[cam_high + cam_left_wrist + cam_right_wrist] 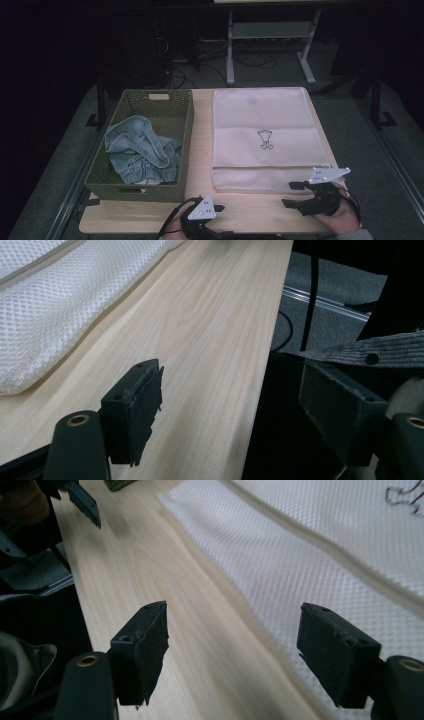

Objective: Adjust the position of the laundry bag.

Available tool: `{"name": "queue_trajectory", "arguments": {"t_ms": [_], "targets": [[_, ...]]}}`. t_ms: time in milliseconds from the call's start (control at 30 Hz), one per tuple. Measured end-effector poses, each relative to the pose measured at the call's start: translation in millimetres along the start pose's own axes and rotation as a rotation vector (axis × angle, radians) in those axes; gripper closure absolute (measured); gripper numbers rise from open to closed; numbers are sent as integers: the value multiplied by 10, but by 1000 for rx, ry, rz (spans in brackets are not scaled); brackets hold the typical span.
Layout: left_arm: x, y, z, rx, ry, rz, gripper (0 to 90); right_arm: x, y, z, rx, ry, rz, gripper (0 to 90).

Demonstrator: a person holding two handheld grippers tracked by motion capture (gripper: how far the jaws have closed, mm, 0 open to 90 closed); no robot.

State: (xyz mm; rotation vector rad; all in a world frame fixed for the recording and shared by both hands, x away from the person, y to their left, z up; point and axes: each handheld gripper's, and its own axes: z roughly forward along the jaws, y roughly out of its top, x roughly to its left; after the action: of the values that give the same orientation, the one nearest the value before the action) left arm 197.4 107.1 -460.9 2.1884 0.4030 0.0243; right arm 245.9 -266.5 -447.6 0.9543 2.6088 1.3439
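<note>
Nothing is judged done yet: the jeans lie bunched in the basket at the bench's left edge, the mesh bag flat on the right half. Both the left gripper and right gripper are held released, empty, at the near edge.

Green basket, crumpled denim, metal table legs

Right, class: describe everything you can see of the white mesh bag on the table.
The white mesh bag lies flat and closed-looking on the wooden table, to the right of the green woven basket and apart from it. It is rectangular, of fine netted fabric, with a small dark printed figure near its middle and a seam band across its near end. The open right gripper is just beside its near edge.
</note>
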Motion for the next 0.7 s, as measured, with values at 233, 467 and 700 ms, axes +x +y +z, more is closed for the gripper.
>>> {"name": "queue_trajectory", "arguments": {"t_ms": [233, 467, 700], "targets": [[44, 1, 29, 5, -6, -9, 244, -116, 216, 31, 30, -13, -43, 278], [28, 0, 26, -5, 0, -5, 244, -209, 451, 114, 85, -29, -77, 289], [27, 3, 11, -22, -4, -8, 244, -381, 652, 277, 137, -34, -73, 319]]}}
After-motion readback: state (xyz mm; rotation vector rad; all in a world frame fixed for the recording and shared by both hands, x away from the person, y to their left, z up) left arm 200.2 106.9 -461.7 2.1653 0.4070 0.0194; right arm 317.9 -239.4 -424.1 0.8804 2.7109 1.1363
